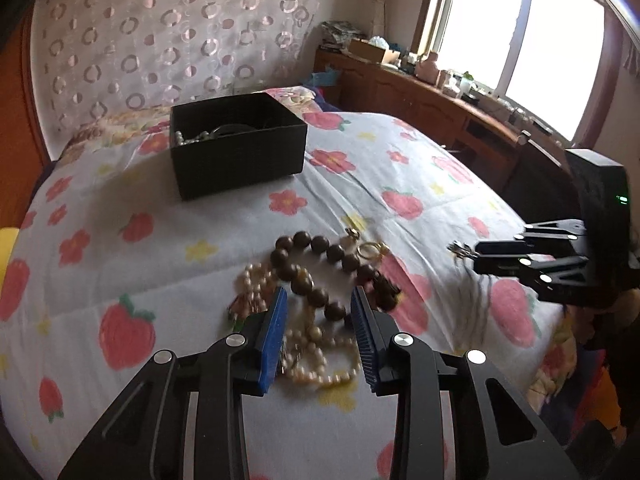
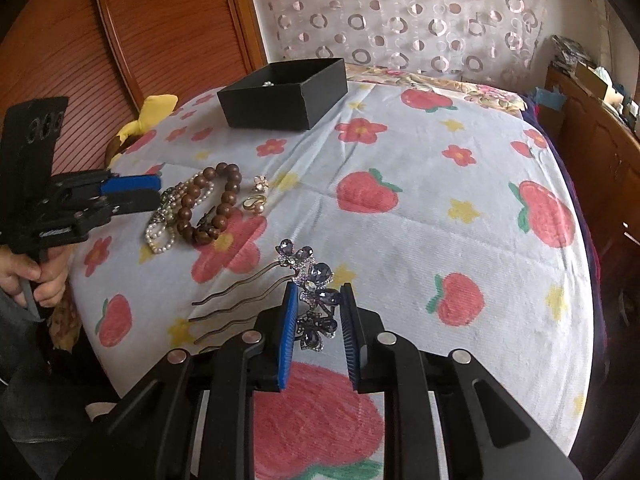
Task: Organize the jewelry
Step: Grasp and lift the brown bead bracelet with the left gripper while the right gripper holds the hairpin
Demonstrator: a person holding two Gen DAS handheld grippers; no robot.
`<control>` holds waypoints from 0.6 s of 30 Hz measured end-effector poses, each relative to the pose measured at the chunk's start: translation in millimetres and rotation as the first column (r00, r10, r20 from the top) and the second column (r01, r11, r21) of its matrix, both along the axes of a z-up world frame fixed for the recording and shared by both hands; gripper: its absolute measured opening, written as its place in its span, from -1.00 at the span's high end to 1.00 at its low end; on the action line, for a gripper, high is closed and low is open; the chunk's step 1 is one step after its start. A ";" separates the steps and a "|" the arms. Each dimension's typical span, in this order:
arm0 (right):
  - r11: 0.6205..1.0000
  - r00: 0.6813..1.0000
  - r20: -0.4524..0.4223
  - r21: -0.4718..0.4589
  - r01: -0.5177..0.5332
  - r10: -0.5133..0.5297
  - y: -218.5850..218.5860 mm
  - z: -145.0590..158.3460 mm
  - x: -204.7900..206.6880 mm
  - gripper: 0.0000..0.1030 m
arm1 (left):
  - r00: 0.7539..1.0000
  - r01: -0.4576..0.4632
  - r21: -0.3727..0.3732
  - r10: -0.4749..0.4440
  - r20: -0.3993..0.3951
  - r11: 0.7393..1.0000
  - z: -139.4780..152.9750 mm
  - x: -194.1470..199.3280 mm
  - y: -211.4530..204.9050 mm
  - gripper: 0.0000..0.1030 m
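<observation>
A pile of jewelry lies on the strawberry-print bedspread: a brown bead bracelet, a pearl necklace and a gold ring. My left gripper is open and hovers just over the pile, the pearls between its blue pads. It shows at the left of the right wrist view. My right gripper is shut on a purple jewelled hair comb, whose wavy prongs stick out to the left. A black box with some jewelry inside stands farther back on the bed; it also shows in the right wrist view.
A patterned headboard stands behind the box. A wooden dresser with clutter runs along the window side. A wooden wardrobe and a yellow soft thing lie at the bed's other side.
</observation>
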State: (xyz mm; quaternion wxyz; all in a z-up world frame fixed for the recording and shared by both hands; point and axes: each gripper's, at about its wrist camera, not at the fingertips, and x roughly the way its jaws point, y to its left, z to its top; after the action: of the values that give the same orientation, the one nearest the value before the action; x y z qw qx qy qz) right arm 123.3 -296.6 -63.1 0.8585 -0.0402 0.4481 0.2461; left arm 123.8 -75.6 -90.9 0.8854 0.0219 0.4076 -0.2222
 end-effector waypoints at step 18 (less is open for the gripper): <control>1.000 1.000 0.028 -0.006 -0.002 0.002 1.3 3.1 -3.8 0.55 | 0.996 0.015 -0.003 -0.015 -0.092 1.000 -12.4 24.0 -9.6 0.76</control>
State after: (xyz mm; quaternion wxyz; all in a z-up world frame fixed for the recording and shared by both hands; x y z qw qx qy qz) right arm 119.4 -295.3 -60.0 0.8643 -0.0467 0.4367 0.2451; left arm 147.8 -85.1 -103.3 0.8641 0.0136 0.4473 -0.2303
